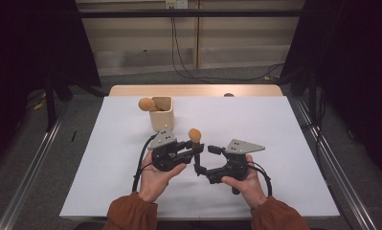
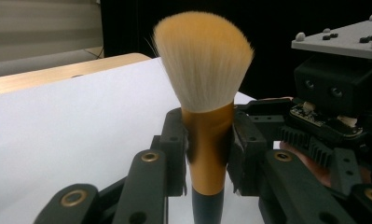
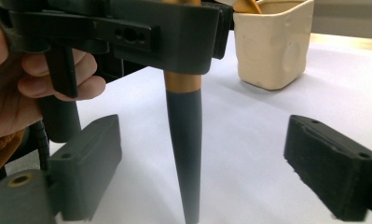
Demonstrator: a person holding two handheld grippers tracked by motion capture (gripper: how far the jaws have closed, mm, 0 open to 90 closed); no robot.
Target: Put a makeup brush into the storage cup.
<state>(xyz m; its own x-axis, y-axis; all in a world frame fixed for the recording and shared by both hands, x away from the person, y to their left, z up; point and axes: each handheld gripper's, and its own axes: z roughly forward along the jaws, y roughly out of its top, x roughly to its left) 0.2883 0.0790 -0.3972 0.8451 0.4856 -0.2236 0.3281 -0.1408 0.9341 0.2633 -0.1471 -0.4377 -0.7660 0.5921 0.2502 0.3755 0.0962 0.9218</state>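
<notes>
My left gripper is clamped on the brush ferrule, bristles up, so its handle hangs between my right gripper's spread jaws, untouched.

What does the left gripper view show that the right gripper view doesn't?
Left gripper view: the brush's fanned bristles, upright, with the left gripper shut on its gold ferrule, and the grey plate atop the right gripper.

Right gripper view: the brush's dark tapered handle pointing down between the right gripper's open pads, which stand apart from it, plus the cream cup beyond and the left hand's fingers.

Both: the brush clamped in the left gripper, its gold ferrule, and the white table.
</notes>
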